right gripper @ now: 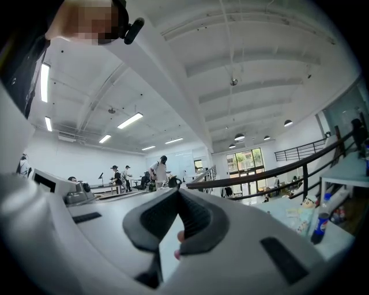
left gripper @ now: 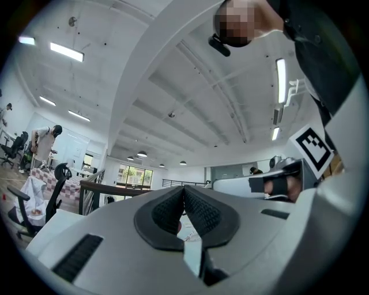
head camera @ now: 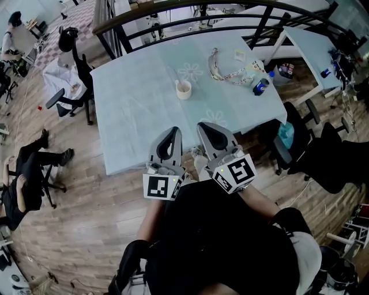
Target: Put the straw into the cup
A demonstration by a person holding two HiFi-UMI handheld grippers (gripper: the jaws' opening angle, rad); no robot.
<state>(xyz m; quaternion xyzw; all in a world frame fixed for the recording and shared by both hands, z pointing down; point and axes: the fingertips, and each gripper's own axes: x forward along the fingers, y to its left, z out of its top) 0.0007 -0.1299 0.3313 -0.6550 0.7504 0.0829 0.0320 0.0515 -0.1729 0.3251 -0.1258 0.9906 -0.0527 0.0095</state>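
Floor lies open between me and the table's (head camera: 132, 115) near edge. A railing (head camera: 173, 8) runs behind the far edge, with one chair (head camera: 72, 98) to the left. The pale cloth is mostly bare. The left gripper (head camera: 174, 131) and right gripper (head camera: 203, 125) sit side by side at the near edge, both closed on nothing. The cup (head camera: 183, 89) stands mid-table, well beyond them. I cannot make out the straw for certain.

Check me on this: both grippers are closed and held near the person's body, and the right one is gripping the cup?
Not quite. The right gripper grips nothing: the right gripper view shows its jaws shut together, empty. In the head view the cup stands on the table, apart from it and from the left gripper, which is also shut. The rest is right.
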